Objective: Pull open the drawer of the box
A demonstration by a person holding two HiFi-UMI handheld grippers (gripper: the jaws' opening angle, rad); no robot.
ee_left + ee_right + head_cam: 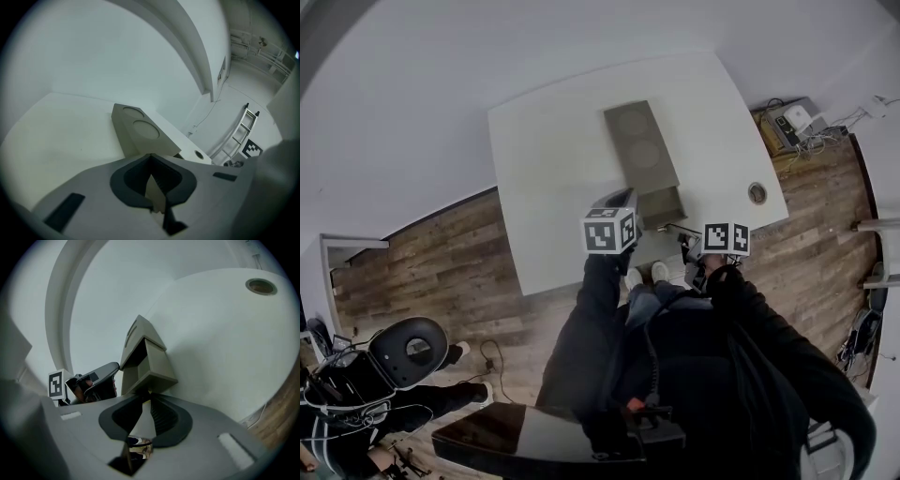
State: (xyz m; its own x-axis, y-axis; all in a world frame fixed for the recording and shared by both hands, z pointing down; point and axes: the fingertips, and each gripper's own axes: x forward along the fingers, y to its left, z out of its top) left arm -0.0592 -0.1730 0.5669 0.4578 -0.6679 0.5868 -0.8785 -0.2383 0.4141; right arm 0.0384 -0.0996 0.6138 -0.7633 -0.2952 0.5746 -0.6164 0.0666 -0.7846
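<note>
A grey box [641,145] with two round marks on its top lies on the white table [544,169]. Its drawer [662,205] sticks out of the near end, toward me. In the right gripper view the drawer [151,365] stands out of the box, and my right gripper [148,393] has its fingertips closed at the lower edge of the drawer's front. My left gripper [619,201] is at the box's near left corner. In the left gripper view its jaws [150,156] meet with nothing between them, just short of the box [140,131].
A round cable hole [757,193] is set in the table right of the drawer. The table's near edge runs just under both grippers. Boxes and cables [792,122] lie on the wooden floor at right. A ladder [241,129] leans by the far wall.
</note>
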